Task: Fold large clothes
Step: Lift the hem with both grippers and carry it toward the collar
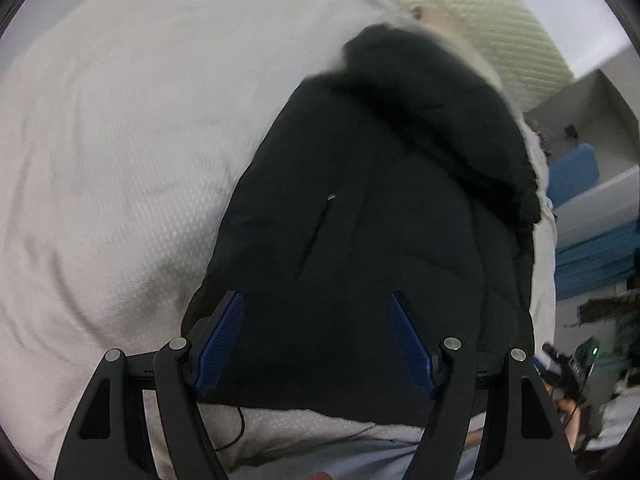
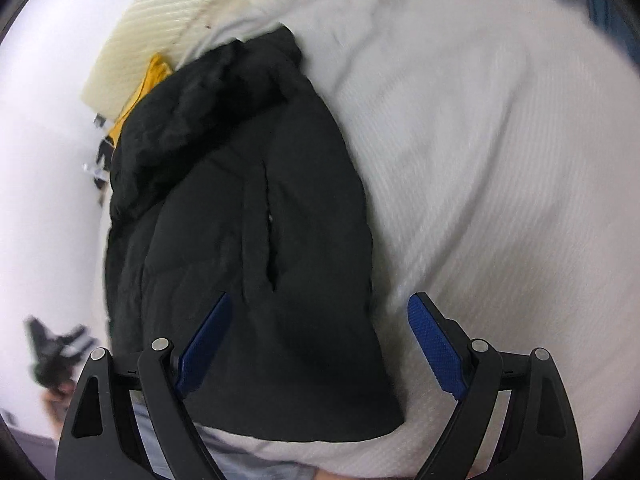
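My left gripper (image 1: 316,344) and my right gripper (image 2: 320,346) both stand with jaws wide apart and nothing between the pads, each looking down at the black padded jacket (image 1: 380,220), which lies lengthwise on the white textured bedcover (image 1: 120,140) with its bunched hood end farthest from me. In the left view both blue pads hang over the jacket's near hem; in the right view one pad is over the jacket and the other over bare bedcover. Only the right view shows a yellow garment (image 2: 138,92) beside the hood end, and only the left view shows blue items (image 1: 576,174) off the bed's edge.

White bed (image 1: 120,140), black jacket (image 1: 380,220) on it
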Action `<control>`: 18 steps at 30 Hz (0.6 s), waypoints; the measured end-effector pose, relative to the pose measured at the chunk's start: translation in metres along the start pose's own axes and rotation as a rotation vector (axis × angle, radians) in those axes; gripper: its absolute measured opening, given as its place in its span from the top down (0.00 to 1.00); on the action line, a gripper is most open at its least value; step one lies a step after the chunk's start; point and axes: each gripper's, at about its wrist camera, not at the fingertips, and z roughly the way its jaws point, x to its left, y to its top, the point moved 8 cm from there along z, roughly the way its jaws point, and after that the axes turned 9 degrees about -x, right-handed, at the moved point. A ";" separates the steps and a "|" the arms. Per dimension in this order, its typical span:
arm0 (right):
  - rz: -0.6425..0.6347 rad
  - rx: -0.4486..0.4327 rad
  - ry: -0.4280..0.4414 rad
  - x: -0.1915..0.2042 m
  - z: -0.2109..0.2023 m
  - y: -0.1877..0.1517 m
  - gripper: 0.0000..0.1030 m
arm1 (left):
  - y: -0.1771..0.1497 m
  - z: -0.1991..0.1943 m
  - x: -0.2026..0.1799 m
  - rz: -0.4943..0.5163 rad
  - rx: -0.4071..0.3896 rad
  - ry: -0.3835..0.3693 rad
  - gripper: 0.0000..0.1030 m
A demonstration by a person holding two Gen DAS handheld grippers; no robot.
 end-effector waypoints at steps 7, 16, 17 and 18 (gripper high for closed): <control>0.091 0.136 0.070 -0.006 0.027 -0.018 0.14 | 0.010 0.029 0.027 -0.074 0.009 0.065 0.28; 0.086 0.171 0.278 0.024 0.022 -0.022 0.12 | 0.021 0.036 0.062 -0.225 -0.030 0.129 0.28; 0.081 0.167 0.306 0.028 0.019 -0.022 0.12 | 0.021 0.038 0.065 -0.230 -0.022 0.136 0.28; 0.080 0.163 0.333 0.031 0.017 -0.020 0.12 | 0.020 0.041 0.065 -0.231 -0.008 0.137 0.28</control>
